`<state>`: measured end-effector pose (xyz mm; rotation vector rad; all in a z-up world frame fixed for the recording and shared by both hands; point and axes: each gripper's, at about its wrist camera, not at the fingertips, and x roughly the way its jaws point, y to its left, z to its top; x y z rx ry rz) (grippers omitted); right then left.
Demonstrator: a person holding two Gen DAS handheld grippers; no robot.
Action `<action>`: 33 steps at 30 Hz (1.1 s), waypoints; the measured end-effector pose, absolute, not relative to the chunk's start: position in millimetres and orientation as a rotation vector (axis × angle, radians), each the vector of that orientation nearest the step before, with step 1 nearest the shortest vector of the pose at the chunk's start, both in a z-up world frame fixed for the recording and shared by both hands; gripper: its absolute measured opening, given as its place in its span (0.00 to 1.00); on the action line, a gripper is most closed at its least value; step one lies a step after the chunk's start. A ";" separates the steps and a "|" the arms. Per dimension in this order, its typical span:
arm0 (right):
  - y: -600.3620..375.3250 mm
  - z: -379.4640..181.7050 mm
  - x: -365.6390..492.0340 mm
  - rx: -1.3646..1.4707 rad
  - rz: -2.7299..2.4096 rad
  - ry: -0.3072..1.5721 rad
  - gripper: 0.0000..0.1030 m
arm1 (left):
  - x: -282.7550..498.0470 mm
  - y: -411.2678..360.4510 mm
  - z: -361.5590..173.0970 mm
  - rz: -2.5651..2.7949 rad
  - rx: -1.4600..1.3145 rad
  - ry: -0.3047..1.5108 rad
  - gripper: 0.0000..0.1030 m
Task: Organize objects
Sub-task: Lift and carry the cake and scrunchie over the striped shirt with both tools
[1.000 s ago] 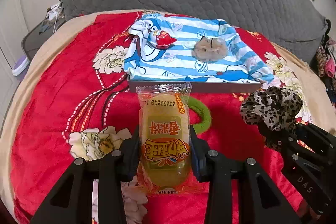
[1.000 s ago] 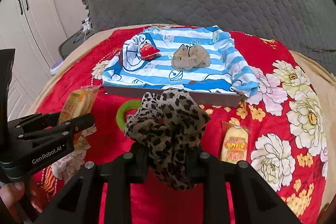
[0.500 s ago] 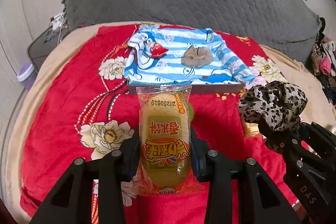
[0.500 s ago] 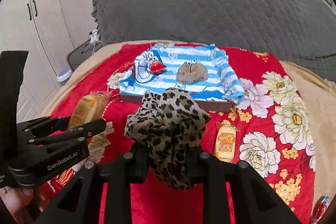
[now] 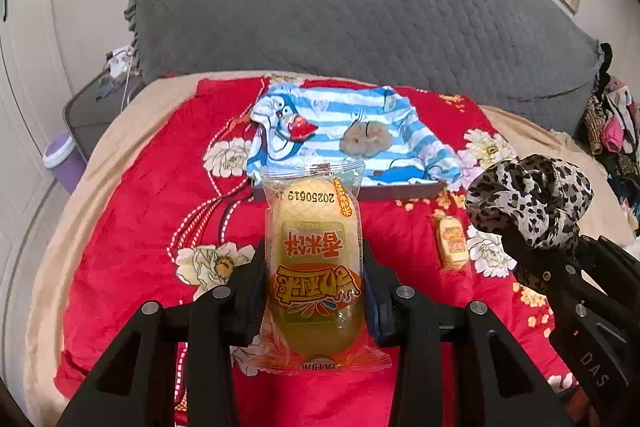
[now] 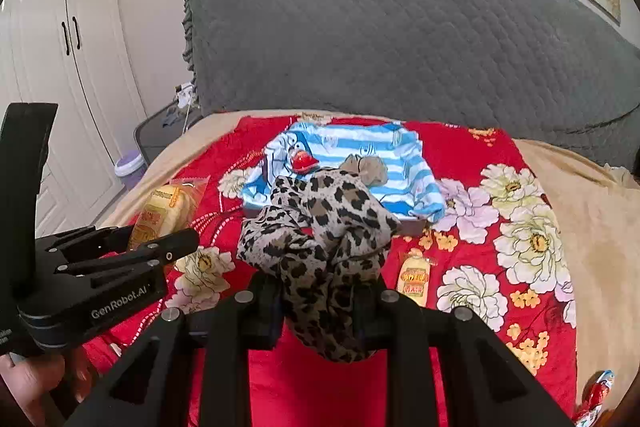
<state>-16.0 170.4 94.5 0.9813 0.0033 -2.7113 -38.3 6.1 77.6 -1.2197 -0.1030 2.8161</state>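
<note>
Between left tongs point(image 5: 315, 297): wrapped cake point(image 5: 315, 267).

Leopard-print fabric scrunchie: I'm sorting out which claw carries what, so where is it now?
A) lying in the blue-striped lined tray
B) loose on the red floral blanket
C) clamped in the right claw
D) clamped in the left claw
C: the leopard-print fabric scrunchie sits pinched in the right claw, raised above the red floral blanket; the left claw grips a yellow wrapped snack cake.
</note>
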 end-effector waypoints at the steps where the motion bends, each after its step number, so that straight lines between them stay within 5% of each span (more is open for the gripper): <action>1: 170.3 96.7 -14.8 0.975 -2.714 0.005 0.26 | -36.6 6.8 81.4 2.822 -1.210 -0.099 0.40; 33: 181.5 146.6 -42.6 0.817 -2.782 -0.024 0.26 | -60.0 21.5 124.3 2.871 -1.101 -0.085 0.40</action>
